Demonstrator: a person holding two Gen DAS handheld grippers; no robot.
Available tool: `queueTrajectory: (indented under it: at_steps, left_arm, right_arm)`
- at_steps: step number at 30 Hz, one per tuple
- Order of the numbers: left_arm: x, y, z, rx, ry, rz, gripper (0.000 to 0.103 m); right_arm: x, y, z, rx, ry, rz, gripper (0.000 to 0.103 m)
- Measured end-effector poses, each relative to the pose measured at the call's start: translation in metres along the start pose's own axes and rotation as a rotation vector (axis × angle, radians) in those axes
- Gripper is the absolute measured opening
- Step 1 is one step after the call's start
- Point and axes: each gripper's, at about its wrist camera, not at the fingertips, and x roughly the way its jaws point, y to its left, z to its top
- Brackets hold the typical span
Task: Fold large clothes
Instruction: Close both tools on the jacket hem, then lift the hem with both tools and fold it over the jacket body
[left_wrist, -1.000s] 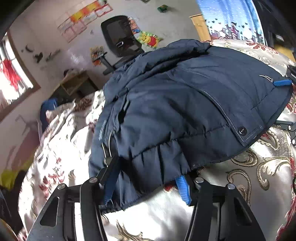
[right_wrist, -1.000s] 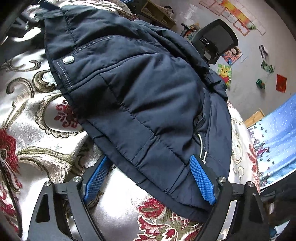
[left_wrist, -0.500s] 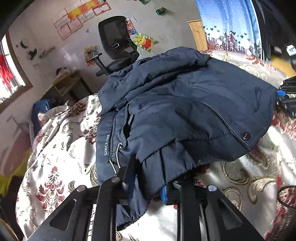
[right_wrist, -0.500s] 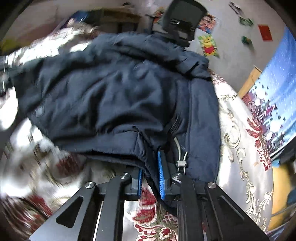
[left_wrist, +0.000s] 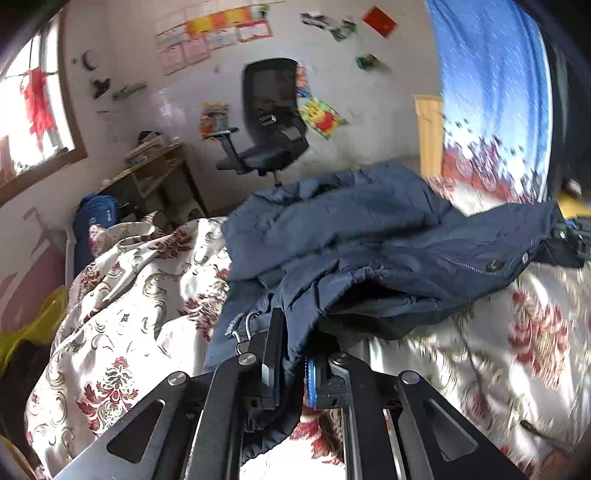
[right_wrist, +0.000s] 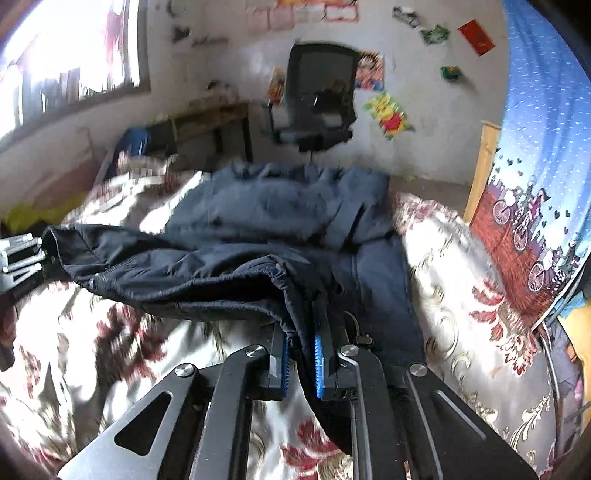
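Two grippers, both clamped on the navy jacket (left_wrist: 369, 236). Your left gripper (left_wrist: 293, 365) has just been closing and now pinches a hem fold; dark fabric fills the narrow gap between its jaws and sags below them. Your right gripper (right_wrist: 300, 360) is nearly shut too, blue pads (right_wrist: 318, 363) pressing another stretch of the same hem, cloth hanging down between them. Jacket itself lies bunched on the floral bedspread (left_wrist: 122, 314), near edge lifted off it at both grips, far part still resting on the bed.

Left view only: a drawcord loop and toggle (left_wrist: 243, 332) just left of the jacket's pinched fold, a snap button (left_wrist: 495, 264) on the jacket's right flap, and the other gripper's tip touching the jacket's far right corner. Right view only: a cord toggle (right_wrist: 364, 338) right of the pinched hem, and the other gripper's fingers at the jacket's far left corner. Both views show the office chair (left_wrist: 273, 122) beyond the jacket; the blue curtain (right_wrist: 546, 147) hangs right of it. Motion blur on bedspread.
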Motion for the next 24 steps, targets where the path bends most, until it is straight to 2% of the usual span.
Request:
queueTrajectory:
  at_steps: [4,10,19,24]
  left_arm:
    - [-0.011,0.011,0.013,-0.04,-0.064,0.039,0.008]
    - [-0.036,0.026,0.026,-0.082,-0.143,0.041,0.007]
    - [-0.077,0.036,0.043,-0.048,-0.228,0.026,0.007]
    - [-0.084,0.038,0.056,0.009,-0.262,0.043,0.007]
  right_arm:
    - [-0.019,0.014,0.014,-0.029,-0.086,-0.001,0.006]
    - [-0.051,0.024,0.035,-0.044,-0.199,0.008,0.005]
    - [-0.099,0.037,0.057,-0.068,-0.316,0.016,0.005]
    - [-0.114,0.043,0.079,-0.118,-0.334,0.006,0.005]
